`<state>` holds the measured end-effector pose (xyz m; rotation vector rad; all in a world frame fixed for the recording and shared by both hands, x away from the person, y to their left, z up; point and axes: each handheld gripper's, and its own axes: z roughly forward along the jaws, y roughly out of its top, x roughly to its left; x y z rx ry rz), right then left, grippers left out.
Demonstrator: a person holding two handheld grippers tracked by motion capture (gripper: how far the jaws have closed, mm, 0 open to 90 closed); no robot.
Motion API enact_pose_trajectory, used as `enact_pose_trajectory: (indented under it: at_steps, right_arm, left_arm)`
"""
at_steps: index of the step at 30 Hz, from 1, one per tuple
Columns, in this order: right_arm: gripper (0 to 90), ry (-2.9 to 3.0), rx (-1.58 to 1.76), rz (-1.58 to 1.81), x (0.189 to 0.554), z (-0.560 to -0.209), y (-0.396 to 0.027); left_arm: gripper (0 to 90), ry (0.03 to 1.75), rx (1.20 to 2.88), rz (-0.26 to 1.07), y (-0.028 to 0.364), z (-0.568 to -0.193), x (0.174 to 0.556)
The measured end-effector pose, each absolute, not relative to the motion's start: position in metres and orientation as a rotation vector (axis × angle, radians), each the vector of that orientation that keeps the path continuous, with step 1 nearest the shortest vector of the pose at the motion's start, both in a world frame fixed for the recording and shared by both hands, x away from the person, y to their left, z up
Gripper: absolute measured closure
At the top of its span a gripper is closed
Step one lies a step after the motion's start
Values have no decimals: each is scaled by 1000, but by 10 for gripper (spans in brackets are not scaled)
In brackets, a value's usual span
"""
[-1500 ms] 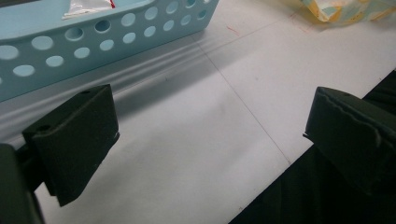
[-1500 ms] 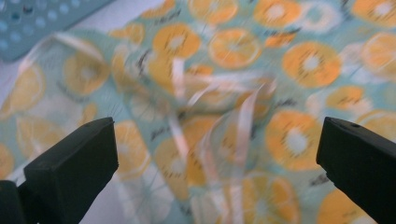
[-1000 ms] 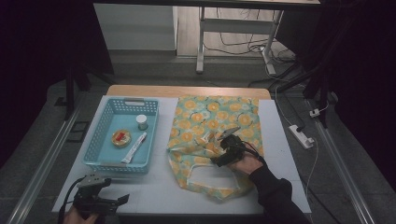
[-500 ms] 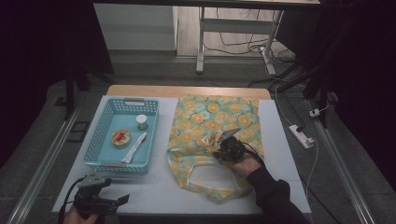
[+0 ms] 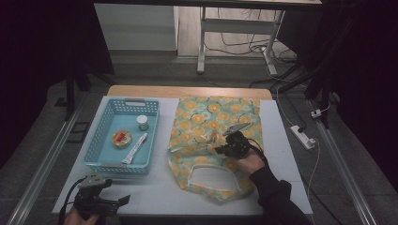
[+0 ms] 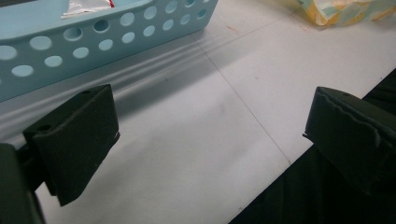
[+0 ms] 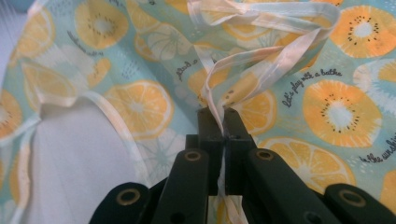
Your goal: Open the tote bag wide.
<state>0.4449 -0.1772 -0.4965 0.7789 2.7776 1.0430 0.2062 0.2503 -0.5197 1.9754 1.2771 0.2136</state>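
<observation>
Right claw (image 7: 219, 122) pinched on the pale strap (image 7: 261, 79) of the fruit-print bag (image 5: 213, 140), jaws just closed, strap running up between them. Grip taken low on the strap, near where it meets the cloth, probably so the pull lifts one layer and opens the mouth (rather than dragging the whole bag). Bag lying flat on the right half of the table (image 5: 159, 192), printed side up, mouth and white-edged handle loop toward the person, lower part rumpled.

Left claw (image 5: 101, 202) spread wide, nothing between the jaws, hovering low over the bare near-left corner of the table, just this side of the blue basket (image 5: 96, 152). Likely parked there (out of the way, yet close to the basket) for a later pick.

Basket beside the bag, apart from it, holding a small jar (image 5: 142, 123), a round flat packet (image 5: 122, 138) and a long white sachet (image 5: 135, 147), all loose on its floor. Judged as goods waiting to go into the bag once open; none moved yet.
</observation>
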Motion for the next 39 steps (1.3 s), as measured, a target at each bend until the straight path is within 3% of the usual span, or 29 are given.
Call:
enact_pose_trajectory:
  at_steps: [39]
  right_arm:
    - [899,2636,749,1307,452,-424,-156]
  left_arm:
    - [30,1293,1951,192,254,-521,206]
